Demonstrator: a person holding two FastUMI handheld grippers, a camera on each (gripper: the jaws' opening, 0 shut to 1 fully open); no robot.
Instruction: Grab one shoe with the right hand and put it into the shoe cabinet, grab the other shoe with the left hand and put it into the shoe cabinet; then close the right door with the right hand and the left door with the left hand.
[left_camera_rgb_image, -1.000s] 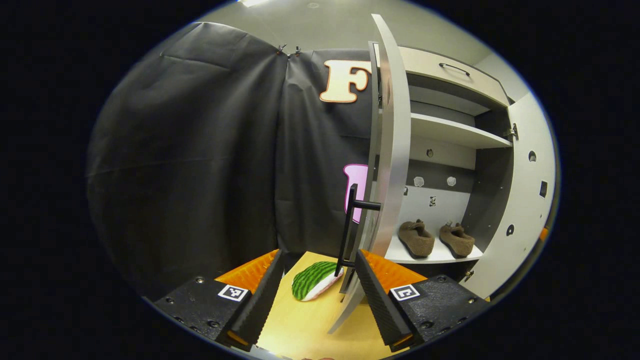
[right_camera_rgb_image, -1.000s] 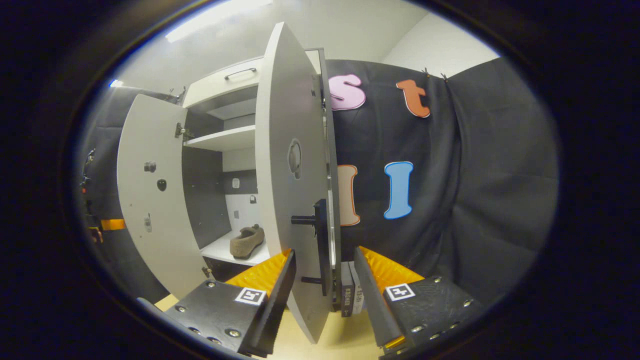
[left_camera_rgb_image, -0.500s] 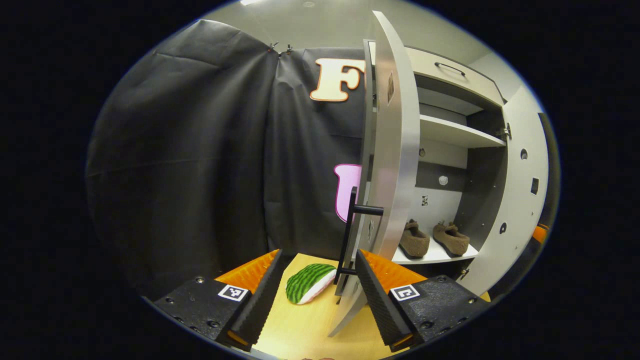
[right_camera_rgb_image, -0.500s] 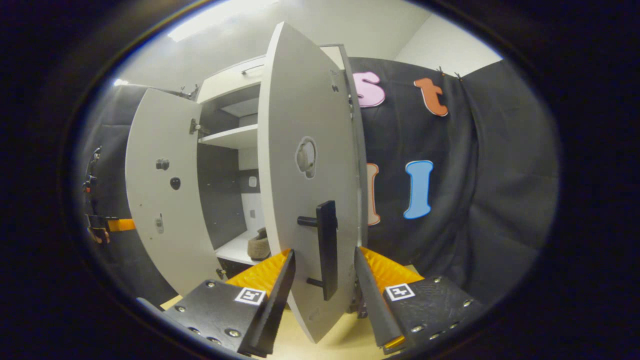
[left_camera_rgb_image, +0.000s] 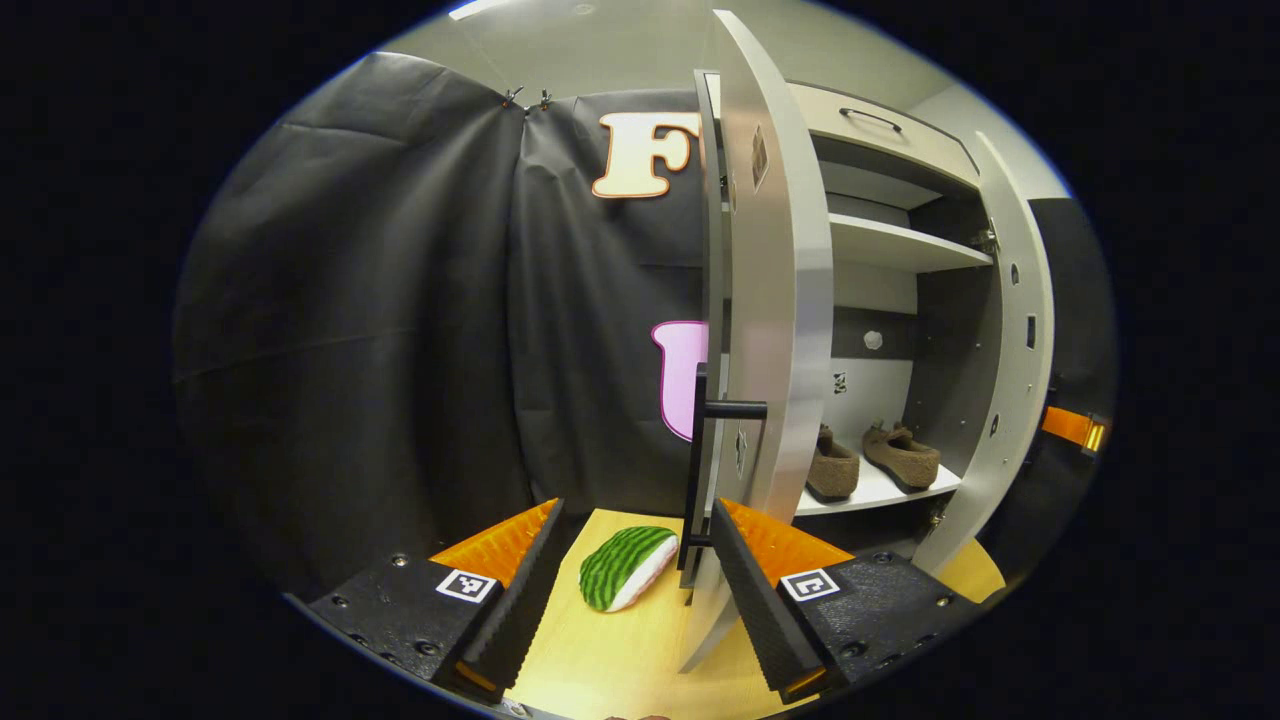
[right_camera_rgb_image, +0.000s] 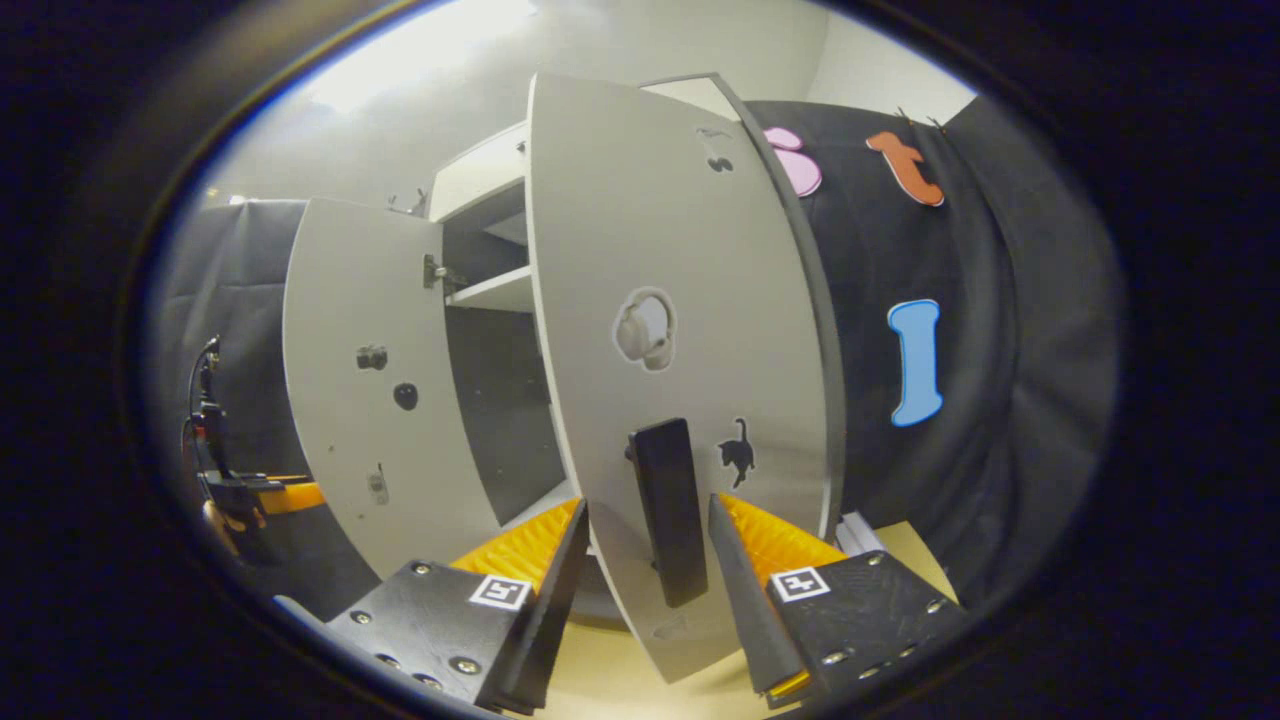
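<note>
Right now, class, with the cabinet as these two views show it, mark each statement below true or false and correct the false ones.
1. Both shoes sit on the cabinet's bottom shelf. True.
2. The left door is fully closed. False: it stands ajar.
3. The right gripper has its fingers either side of the right door's handle. True.
4. A watermelon slice lies inside the cabinet. False: it lies on the wooden table, outside the left door.
5. The left gripper is shut. False: open.
</note>
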